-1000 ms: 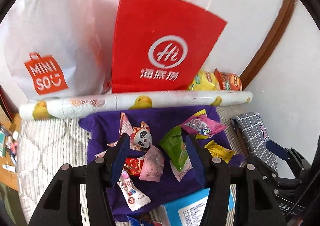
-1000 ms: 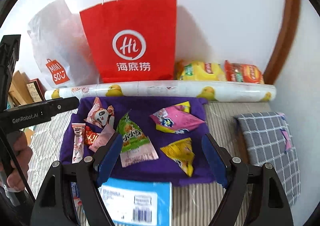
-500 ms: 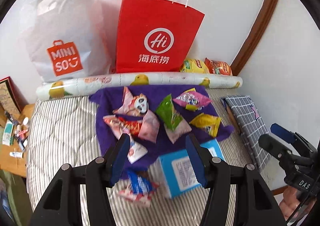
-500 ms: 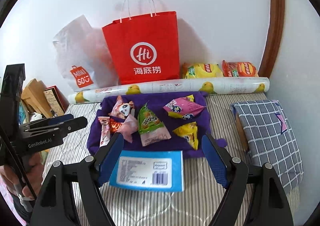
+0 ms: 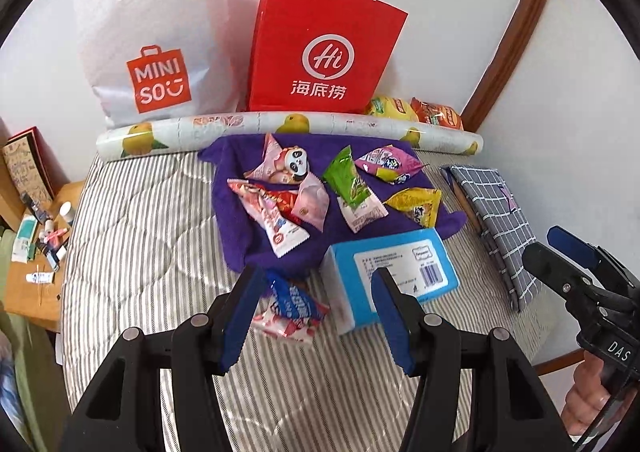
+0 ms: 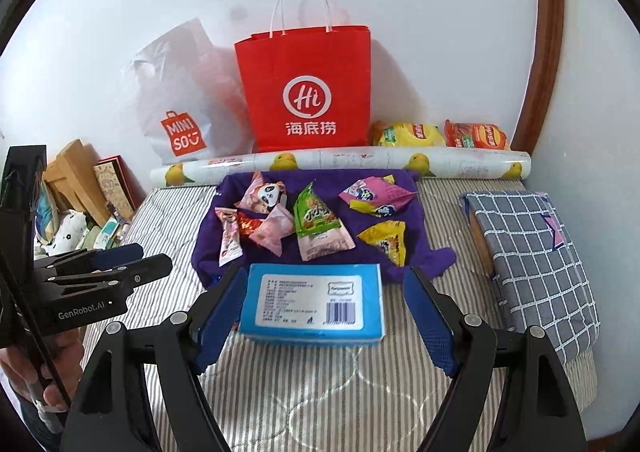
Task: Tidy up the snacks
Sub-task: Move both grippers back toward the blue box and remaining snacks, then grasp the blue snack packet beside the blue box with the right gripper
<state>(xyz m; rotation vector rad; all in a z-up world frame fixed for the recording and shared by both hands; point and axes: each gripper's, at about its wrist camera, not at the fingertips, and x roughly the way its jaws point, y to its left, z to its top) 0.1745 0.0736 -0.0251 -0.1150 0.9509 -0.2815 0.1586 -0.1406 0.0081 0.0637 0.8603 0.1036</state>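
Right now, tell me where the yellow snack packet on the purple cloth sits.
The yellow snack packet lies at the purple cloth's right front corner, below the pink packet and just behind the blue box, seen centre-right in both wrist views.

Both wrist cams look fwd/down over the bed (image 5: 132, 211) toward the wall. Left cam sits left, right cam central; both share purple cloth (image 5: 236, 207) (image 6: 208, 248), blue box (image 5: 400, 264) (image 6: 312, 300).

"MINISO" on white plastic bag (image 5: 152, 39); "Hi 海底捞" on red paper bag (image 5: 320, 51); blue box (image 6: 314, 302) label print seemingly unreadable.
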